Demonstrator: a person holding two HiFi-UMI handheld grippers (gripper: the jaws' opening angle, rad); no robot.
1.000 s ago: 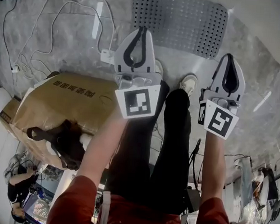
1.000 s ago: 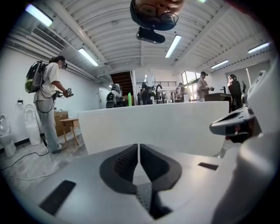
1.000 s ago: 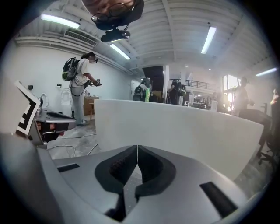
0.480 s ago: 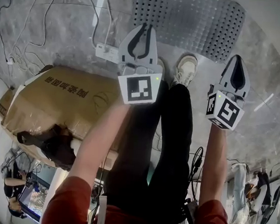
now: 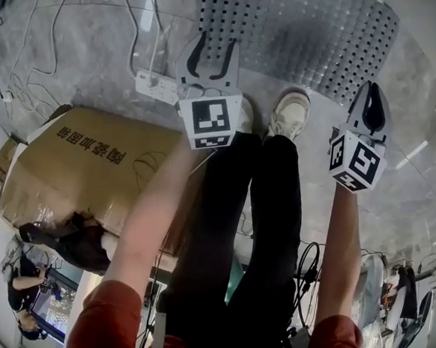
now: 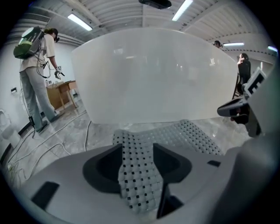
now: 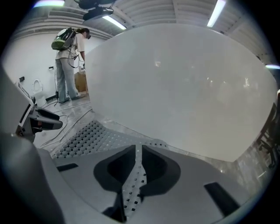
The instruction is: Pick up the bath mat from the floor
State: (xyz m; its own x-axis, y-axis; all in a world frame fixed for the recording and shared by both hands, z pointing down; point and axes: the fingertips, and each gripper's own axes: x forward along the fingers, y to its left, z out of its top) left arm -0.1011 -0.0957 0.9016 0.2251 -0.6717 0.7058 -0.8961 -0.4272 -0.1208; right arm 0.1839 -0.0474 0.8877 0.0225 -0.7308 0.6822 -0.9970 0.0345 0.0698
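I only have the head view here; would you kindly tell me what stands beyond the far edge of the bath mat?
Observer: What looks like a large white tub rises right behind the bath mat; both gripper views show it.
Operator: Thank you. Is anyone standing up ahead?
Observer: Yes, a person with a green backpack stands off to the left, farther back.
Operator: Is the mat in a claw yet?
Observer: No. The left claw is opening with nothing between its jaws, the right claw is shut and empty; the mat lies flat, untouched.
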